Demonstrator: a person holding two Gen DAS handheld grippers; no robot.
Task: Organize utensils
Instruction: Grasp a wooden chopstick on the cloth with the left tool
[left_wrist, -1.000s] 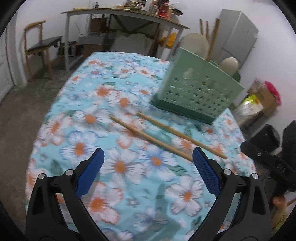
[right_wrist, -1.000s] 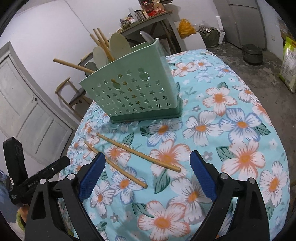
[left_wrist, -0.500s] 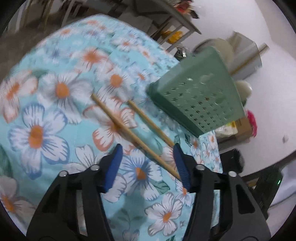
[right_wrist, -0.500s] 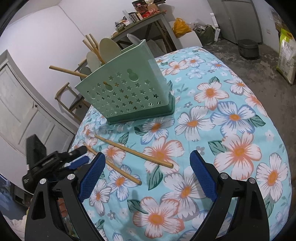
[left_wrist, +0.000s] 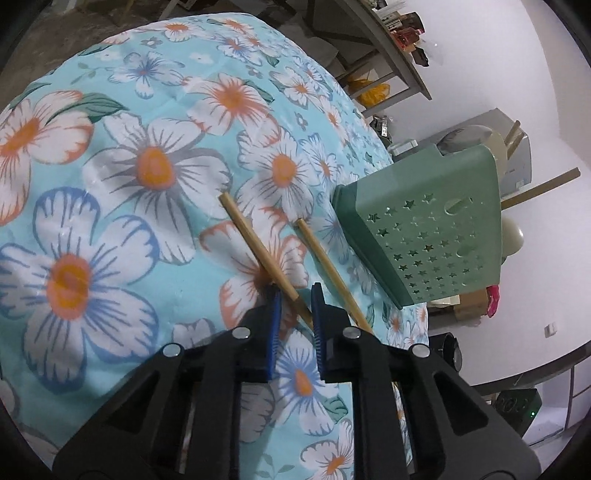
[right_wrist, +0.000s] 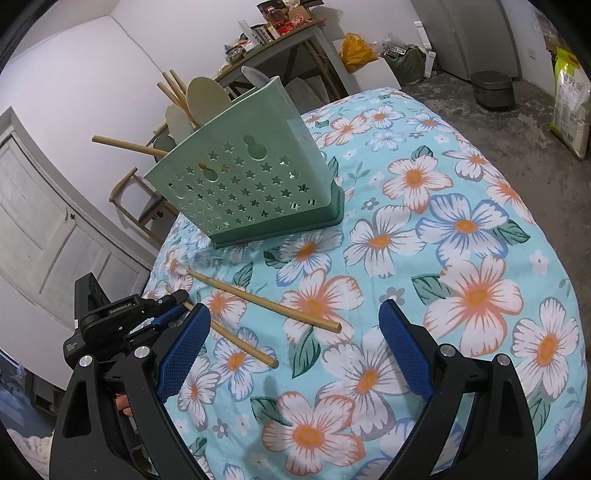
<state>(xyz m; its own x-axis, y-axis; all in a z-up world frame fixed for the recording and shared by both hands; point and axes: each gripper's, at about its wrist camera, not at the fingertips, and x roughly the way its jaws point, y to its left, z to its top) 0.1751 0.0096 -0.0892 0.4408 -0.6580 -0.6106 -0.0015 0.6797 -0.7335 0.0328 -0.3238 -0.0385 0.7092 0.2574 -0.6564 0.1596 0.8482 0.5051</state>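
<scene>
Chopsticks first, through your left wrist camera: two of them lie loose on the flowered tablecloth, side by side and a little apart, just in front of the green utensil holder. Your left gripper is down at the cloth with its jaws just closing in, now narrow, and the nearer chopstick runs right between the blue pads; the gap looks almost gone, but whether the pads are truly pressing the stick yet, you can't quite tell from here. The farther chopstick passes just outside the right-hand pad, untouched. Over to your right wrist camera: your right gripper hangs above the cloth with its jaws spread wide and nothing in them, well short of the holder. From this side the same two sticks show plainly, the longer-looking one lying clear in the open, the other leading back under your left gripper at the table's edge. Up in the holder, several pale spoons and more chopsticks already stand or lean in the compartments, so a good part of the sorting looks done. What's left, as far as you can see, is this pair: lock the grip on the near one, carry it to the holder, then come back for its mate.
</scene>
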